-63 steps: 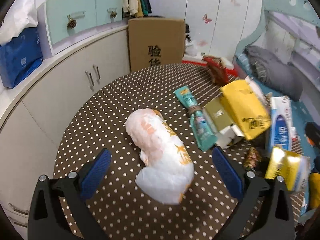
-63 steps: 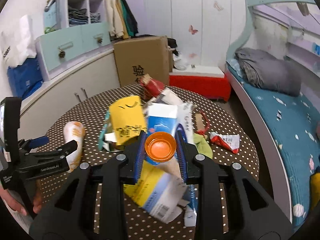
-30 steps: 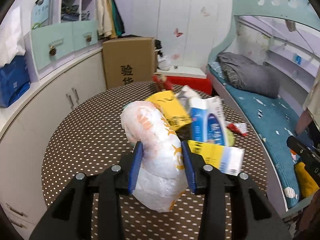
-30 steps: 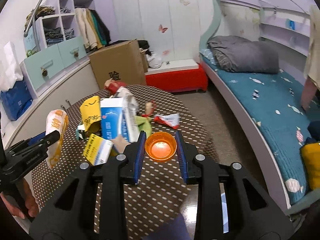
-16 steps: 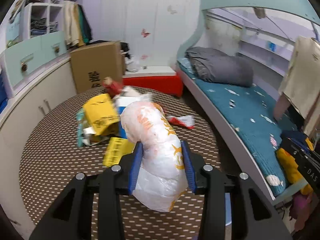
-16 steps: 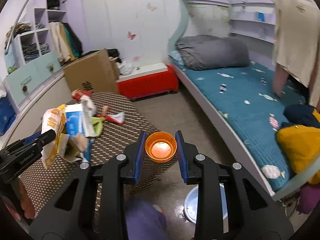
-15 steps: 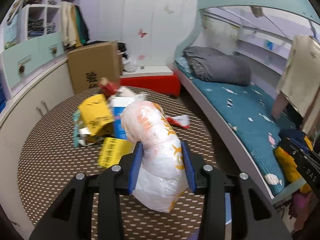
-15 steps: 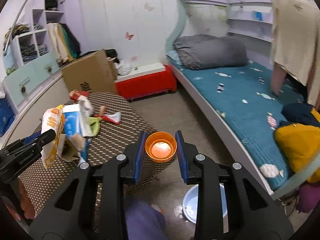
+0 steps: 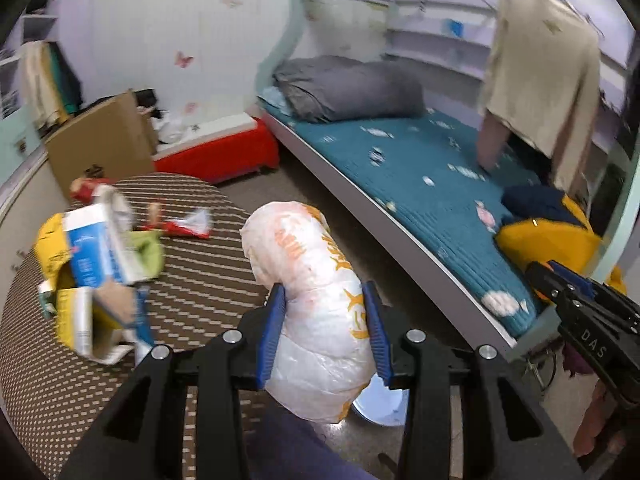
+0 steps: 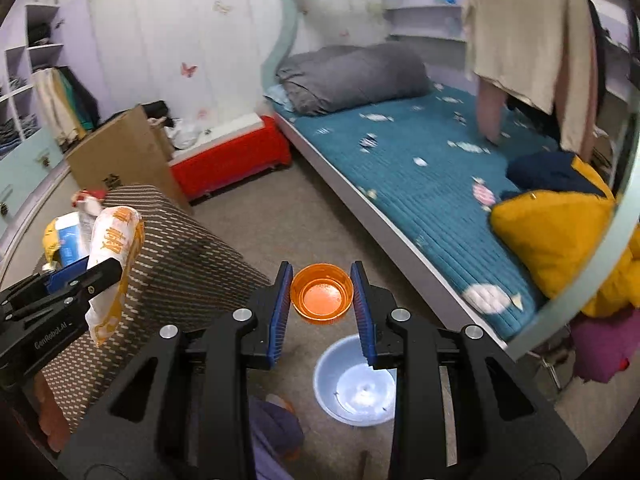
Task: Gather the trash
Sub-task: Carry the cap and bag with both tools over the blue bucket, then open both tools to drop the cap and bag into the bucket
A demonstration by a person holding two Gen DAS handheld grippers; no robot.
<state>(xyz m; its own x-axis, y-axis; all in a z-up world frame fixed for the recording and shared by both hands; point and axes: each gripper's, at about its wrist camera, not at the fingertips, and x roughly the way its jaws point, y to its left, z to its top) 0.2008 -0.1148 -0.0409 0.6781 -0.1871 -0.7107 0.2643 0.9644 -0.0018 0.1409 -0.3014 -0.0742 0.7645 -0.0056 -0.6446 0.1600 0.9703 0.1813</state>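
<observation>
My left gripper (image 9: pixel 322 312) is shut on a crumpled white and orange plastic bag (image 9: pixel 312 280), held above the table's right edge; the same bag (image 10: pixel 114 252) shows at the left of the right wrist view. My right gripper (image 10: pixel 322 298) is shut on a small orange plastic cup (image 10: pixel 322 294), its mouth facing the camera, over the floor. Below the cup stands a pale blue bin (image 10: pixel 354 384) on the floor; a sliver of the bin (image 9: pixel 380 404) shows under the bag. More trash (image 9: pixel 92 264) lies on the brown dotted table (image 9: pixel 192 292).
A bed with a teal cover (image 10: pixel 420 176) and grey bedding runs along the right. A red box (image 10: pixel 232 160) and a cardboard box (image 10: pixel 120 156) stand by the far wall. A yellow garment (image 10: pixel 560 236) lies on the bed. A purple-clad knee (image 10: pixel 276 428) is below.
Both grippers have swung right, off the table toward the floor beside the bed, each keeping its load. The blue bin has come into view under the cup.
</observation>
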